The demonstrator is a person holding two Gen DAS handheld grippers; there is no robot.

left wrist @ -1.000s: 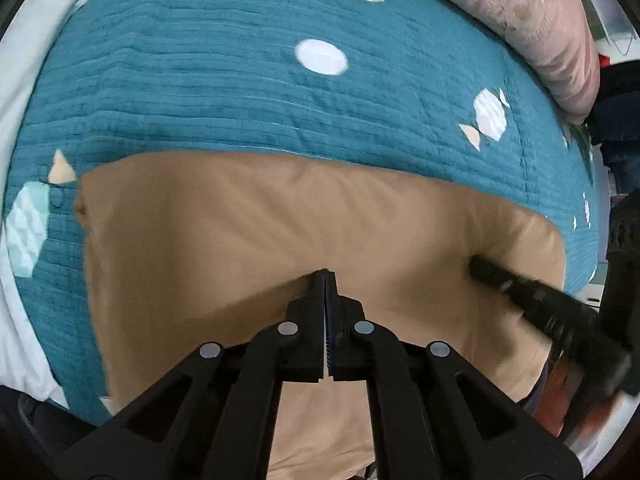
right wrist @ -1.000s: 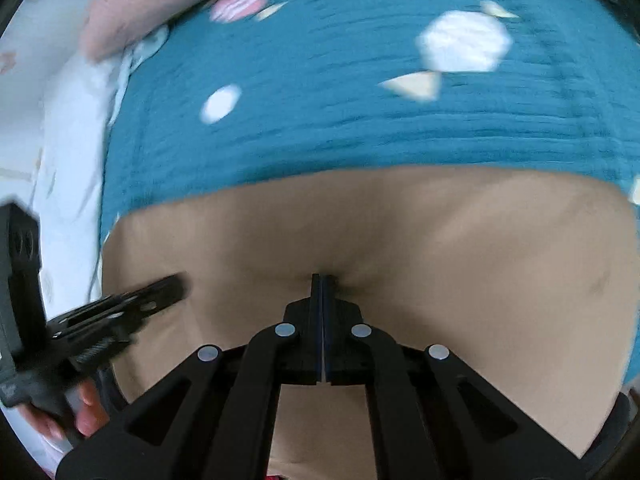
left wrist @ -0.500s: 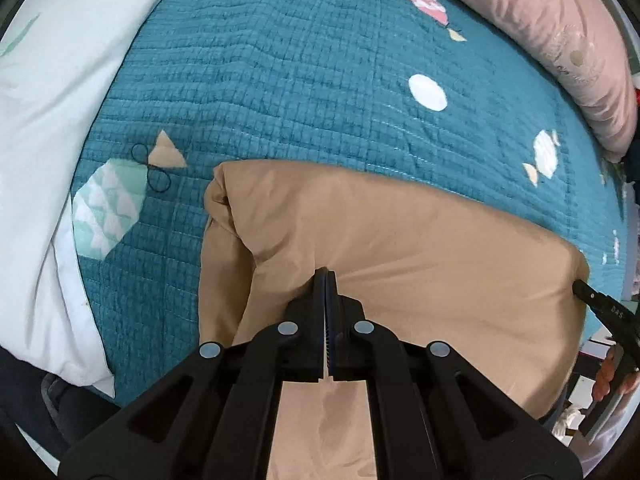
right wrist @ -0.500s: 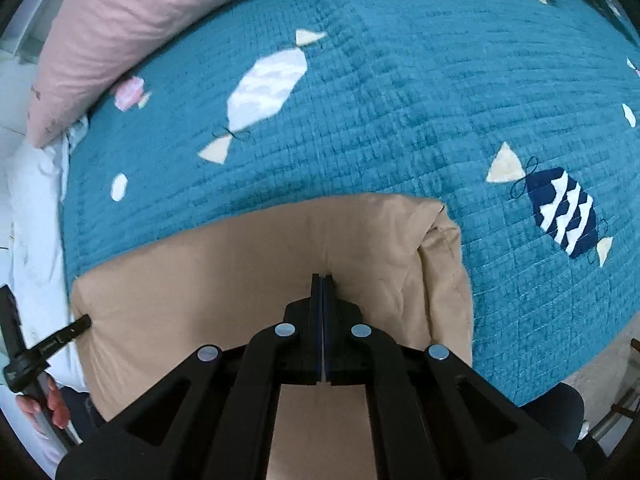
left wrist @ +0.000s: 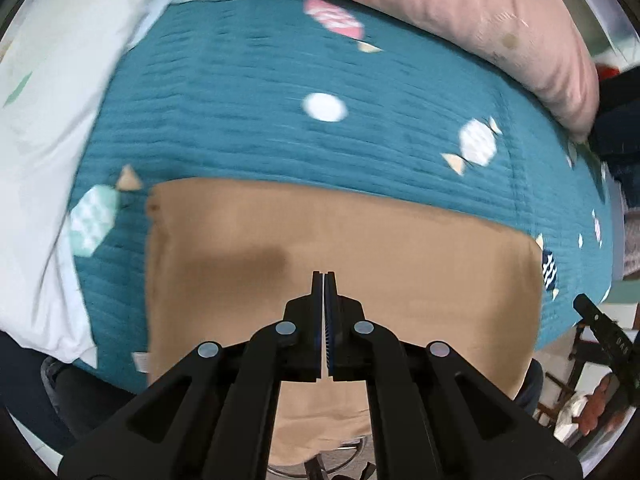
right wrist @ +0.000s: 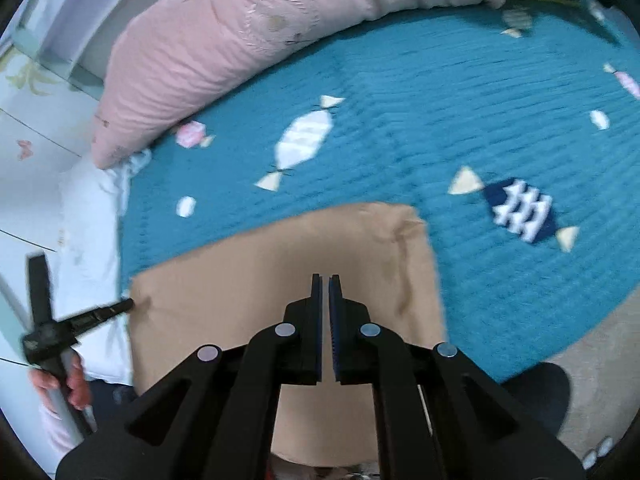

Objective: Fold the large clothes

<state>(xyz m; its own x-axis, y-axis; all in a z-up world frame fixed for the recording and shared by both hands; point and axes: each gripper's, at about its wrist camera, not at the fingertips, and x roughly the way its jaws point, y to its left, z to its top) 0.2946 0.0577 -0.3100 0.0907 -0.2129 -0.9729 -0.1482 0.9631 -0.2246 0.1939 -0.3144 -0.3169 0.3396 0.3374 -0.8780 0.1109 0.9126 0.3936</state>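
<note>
A tan garment (left wrist: 360,256) lies folded into a flat rectangle on the teal quilt (left wrist: 248,120), its near edge hanging over the bed's front. My left gripper (left wrist: 324,280) is above its middle, jaws shut with nothing between them. My right gripper (right wrist: 325,282) hovers over the same garment (right wrist: 260,280), jaws nearly closed with a thin gap and nothing held. The left gripper shows at the far left of the right wrist view (right wrist: 100,312), its tip by the garment's left edge. The right gripper shows at the right edge of the left wrist view (left wrist: 600,328).
A long pink pillow (left wrist: 480,16) lies along the back of the bed and also shows in the right wrist view (right wrist: 240,48). A white sheet (left wrist: 44,128) covers the bed's left side. Floor (right wrist: 592,360) shows beyond the bed's front right edge.
Both grippers have lifted up and back from the garment. The tan cloth now lies flatter and squarer than before. The right jaws have parted by a sliver.
</note>
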